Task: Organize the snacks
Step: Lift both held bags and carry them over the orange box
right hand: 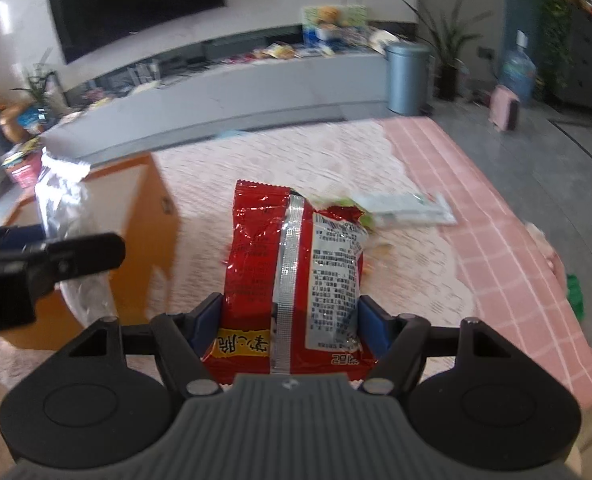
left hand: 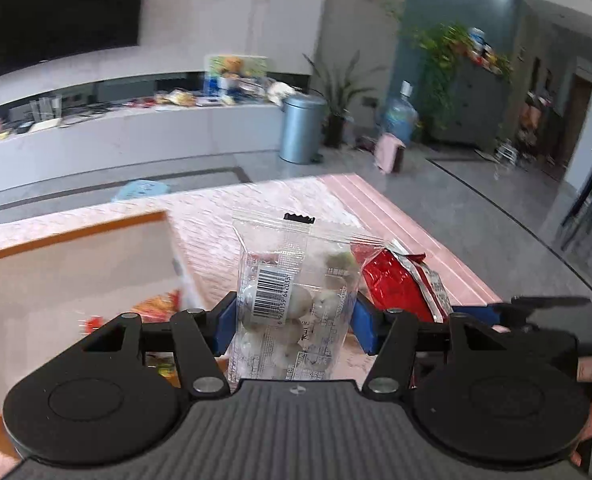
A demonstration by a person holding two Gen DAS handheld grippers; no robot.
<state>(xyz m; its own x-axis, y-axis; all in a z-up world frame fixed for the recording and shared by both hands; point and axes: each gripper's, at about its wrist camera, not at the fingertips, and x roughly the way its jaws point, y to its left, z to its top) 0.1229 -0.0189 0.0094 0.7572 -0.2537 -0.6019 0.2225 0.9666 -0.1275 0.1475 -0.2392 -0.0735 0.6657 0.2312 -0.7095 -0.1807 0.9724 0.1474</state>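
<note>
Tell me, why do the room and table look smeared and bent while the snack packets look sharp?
Left wrist view: the clear packet is crisp, the tablecloth streaked by motion blur, walls curved by the fisheye lens. Right wrist view: the red packet is sharp with foil glare, the orange box smeared.

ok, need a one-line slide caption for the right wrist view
Right gripper clamps a red snack packet above the pink-clothed table, beside an orange-rimmed box.

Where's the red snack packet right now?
The red snack packet is clamped in the right claw, lifted over the pink tablecloth, right of the orange-rimmed box.
</note>
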